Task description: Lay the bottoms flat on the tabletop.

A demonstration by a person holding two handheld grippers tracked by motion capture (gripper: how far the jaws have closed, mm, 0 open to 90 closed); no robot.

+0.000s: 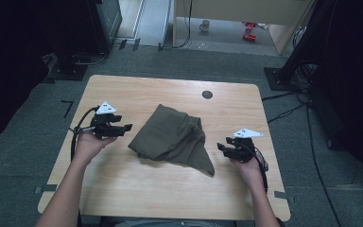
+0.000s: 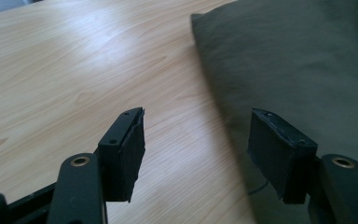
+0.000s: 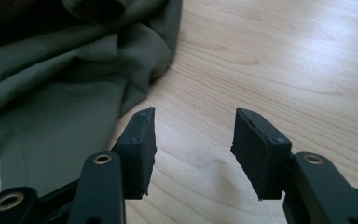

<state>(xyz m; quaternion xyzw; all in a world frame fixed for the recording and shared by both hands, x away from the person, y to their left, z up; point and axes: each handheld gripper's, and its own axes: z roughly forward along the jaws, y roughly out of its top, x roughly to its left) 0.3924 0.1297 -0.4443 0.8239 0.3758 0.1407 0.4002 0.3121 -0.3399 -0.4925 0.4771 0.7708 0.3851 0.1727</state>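
A dark olive cloth [image 1: 172, 138] lies crumpled and partly folded in the middle of the wooden table [image 1: 170, 189]. My left gripper [image 1: 125, 127] hovers just left of the cloth's left edge, open, nothing between its pads. In the left gripper view the cloth [image 2: 298, 60] fills the right side and my left gripper [image 2: 198, 149] points at its edge. My right gripper [image 1: 221, 147] is just right of the cloth's pointed lower corner, open and empty. In the right gripper view the cloth [image 3: 60, 88] lies at the left, and my right gripper [image 3: 194, 149] is over bare wood.
A small dark round disc [image 1: 207, 94] sits in the tabletop near the far edge. Cables [image 1: 288, 111] run over the grey carpet to the right. A mug [image 1: 204, 25] and red items [image 1: 249, 31] lie on the floor beyond the table.
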